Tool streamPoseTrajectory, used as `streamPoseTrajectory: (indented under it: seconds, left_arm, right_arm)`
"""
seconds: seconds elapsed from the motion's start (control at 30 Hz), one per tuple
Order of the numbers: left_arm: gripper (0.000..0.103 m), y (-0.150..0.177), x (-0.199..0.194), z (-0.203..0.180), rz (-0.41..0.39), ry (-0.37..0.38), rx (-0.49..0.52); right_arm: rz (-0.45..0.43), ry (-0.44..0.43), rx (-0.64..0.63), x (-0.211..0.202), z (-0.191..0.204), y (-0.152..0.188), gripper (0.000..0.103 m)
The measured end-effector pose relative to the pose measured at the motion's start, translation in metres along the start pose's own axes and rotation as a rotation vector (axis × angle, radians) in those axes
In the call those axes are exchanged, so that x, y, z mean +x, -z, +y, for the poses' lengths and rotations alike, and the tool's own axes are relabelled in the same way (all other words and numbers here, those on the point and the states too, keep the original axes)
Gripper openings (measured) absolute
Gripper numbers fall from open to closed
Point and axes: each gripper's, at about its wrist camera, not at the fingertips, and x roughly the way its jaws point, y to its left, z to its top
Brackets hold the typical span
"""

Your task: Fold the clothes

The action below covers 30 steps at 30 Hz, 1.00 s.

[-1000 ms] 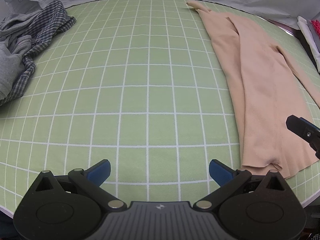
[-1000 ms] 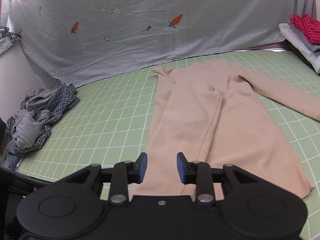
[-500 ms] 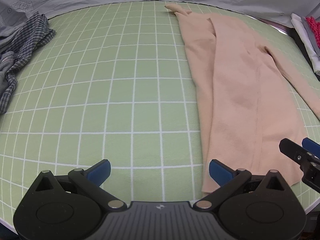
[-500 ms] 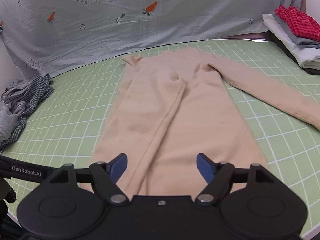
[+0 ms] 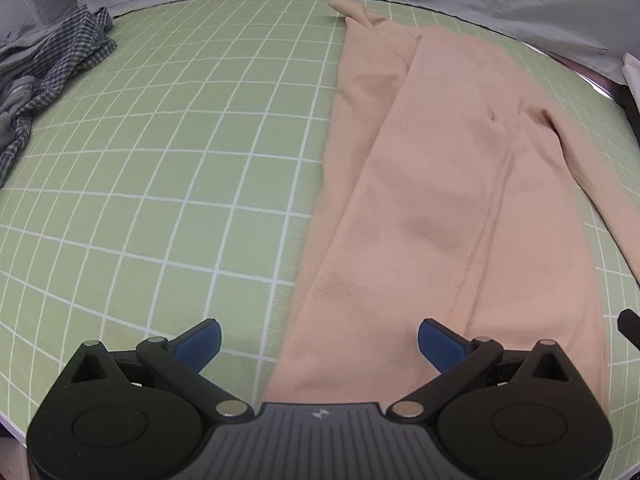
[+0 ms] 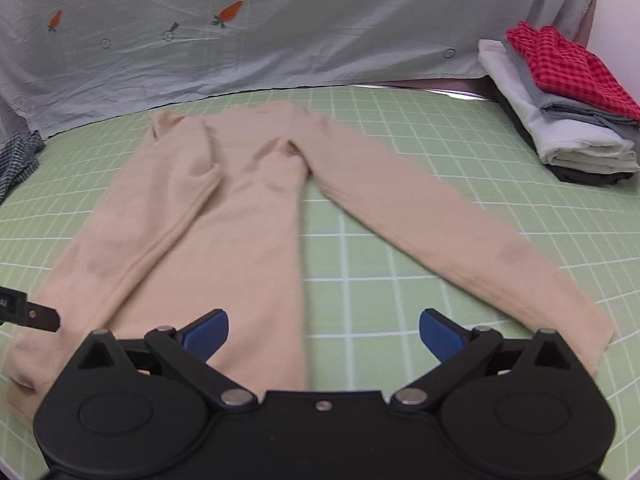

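A peach long-sleeved garment (image 5: 432, 184) lies flat on the green grid mat (image 5: 180, 168), hem toward me. Its left sleeve is folded over the body; its right sleeve (image 6: 448, 232) stretches out to the right. My left gripper (image 5: 319, 342) is open and empty, over the hem's left corner. My right gripper (image 6: 323, 330) is open and empty, over the hem's right edge and the mat beside it. The left gripper's tip (image 6: 30, 312) shows at the left edge of the right wrist view.
A crumpled pile with a checked shirt (image 5: 52, 76) lies at the mat's far left. A stack of folded clothes (image 6: 560, 108) with a red checked one on top sits at the far right. A grey sheet (image 6: 280, 28) hangs behind.
My right gripper has opened wide and moved right along the hem. My left gripper has moved right, so the garment's hem now lies between its fingers.
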Motion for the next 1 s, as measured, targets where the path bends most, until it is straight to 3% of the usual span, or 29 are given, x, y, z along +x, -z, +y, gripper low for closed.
streamPoseTrajectory:
  seconds: [0.27, 0.43, 0.6, 1.0]
  left_arm:
    - [0.103, 0.011, 0.001, -0.018, 0.022, -0.069, -0.08]
    - [0.103, 0.01, 0.007, -0.022, 0.044, -0.089, -0.117]
    - [0.103, 0.01, 0.012, -0.025, 0.06, -0.082, -0.128]
    - [0.103, 0.017, 0.013, -0.025, 0.042, -0.073, -0.121]
  right_arm:
    - [0.016, 0.142, 0.148, 0.025, -0.105, -0.008, 0.103]
    - [0.029, 0.195, 0.194, 0.038, -0.145, -0.009, 0.103]
    - [0.059, 0.193, 0.211, 0.047, -0.162, -0.005, 0.103]
    - [0.06, 0.172, 0.207, 0.05, -0.16, 0.0, 0.101]
